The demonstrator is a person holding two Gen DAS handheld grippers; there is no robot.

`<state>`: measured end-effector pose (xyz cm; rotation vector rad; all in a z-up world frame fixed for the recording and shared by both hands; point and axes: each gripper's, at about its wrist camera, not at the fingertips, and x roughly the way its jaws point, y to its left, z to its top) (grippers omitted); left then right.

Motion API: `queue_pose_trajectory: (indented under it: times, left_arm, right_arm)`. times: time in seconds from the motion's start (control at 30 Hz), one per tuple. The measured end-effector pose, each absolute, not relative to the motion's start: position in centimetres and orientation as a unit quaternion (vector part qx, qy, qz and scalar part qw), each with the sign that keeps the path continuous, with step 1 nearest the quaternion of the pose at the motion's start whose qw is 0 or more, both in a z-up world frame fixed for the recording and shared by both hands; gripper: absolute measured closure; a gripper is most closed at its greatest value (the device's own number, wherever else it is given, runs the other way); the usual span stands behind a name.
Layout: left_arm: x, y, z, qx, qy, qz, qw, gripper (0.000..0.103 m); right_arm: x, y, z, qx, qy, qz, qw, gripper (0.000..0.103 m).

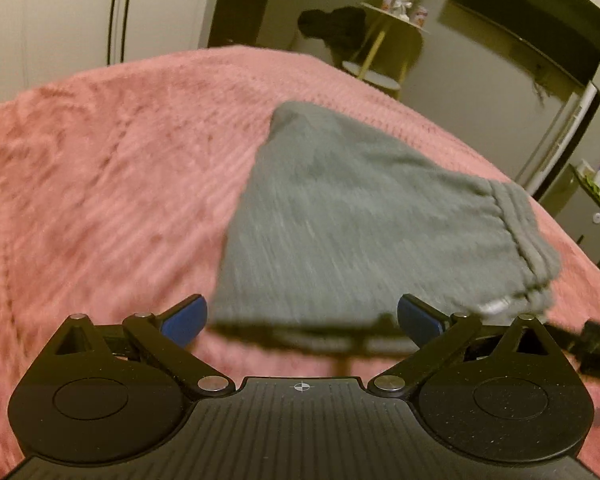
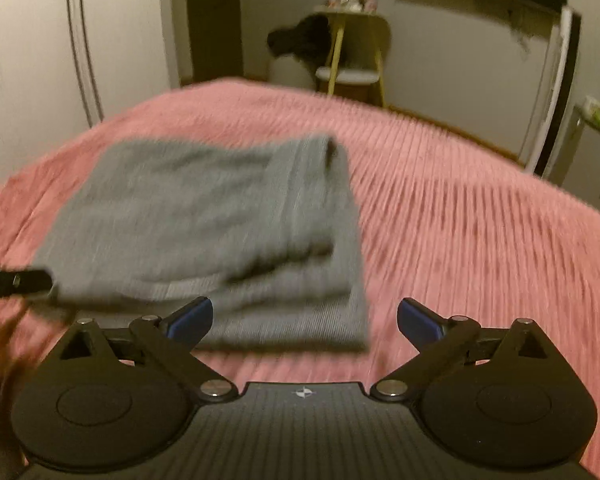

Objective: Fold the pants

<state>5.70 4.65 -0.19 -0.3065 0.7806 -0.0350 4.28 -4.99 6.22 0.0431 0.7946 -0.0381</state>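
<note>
Grey pants (image 1: 364, 216) lie folded into a compact stack on a pink ribbed bedspread (image 1: 100, 184). In the left wrist view the waistband is at the stack's right end. My left gripper (image 1: 302, 322) is open and empty, just in front of the stack's near edge. In the right wrist view the same folded pants (image 2: 220, 232) lie ahead and left on the bedspread (image 2: 480, 248). My right gripper (image 2: 304, 322) is open and empty, near the stack's front right corner. Both views are motion-blurred.
The other gripper's black tip shows at the right edge of the left wrist view (image 1: 596, 352) and at the left edge of the right wrist view (image 2: 16, 280). Beyond the bed stand a yellow-legged side table (image 2: 352, 44) and a dark bundle (image 2: 304, 40).
</note>
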Motion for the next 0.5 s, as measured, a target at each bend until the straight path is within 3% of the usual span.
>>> queue_pose_trajectory:
  times: [0.17,0.5]
  left_arm:
    - [3.9,3.8,-0.4,-0.153,0.408,-0.034,0.899,0.0]
    - [3.4,2.8,-1.7,-0.133,0.443,-0.025,0.886,0.0]
  right_arm:
    - [2.2,-3.6,4.7,0.03,0.437,-0.017,0.899,0.004]
    - [1.2,-3.3,4.5,0.027,0.404,-0.043,0.913,0.004]
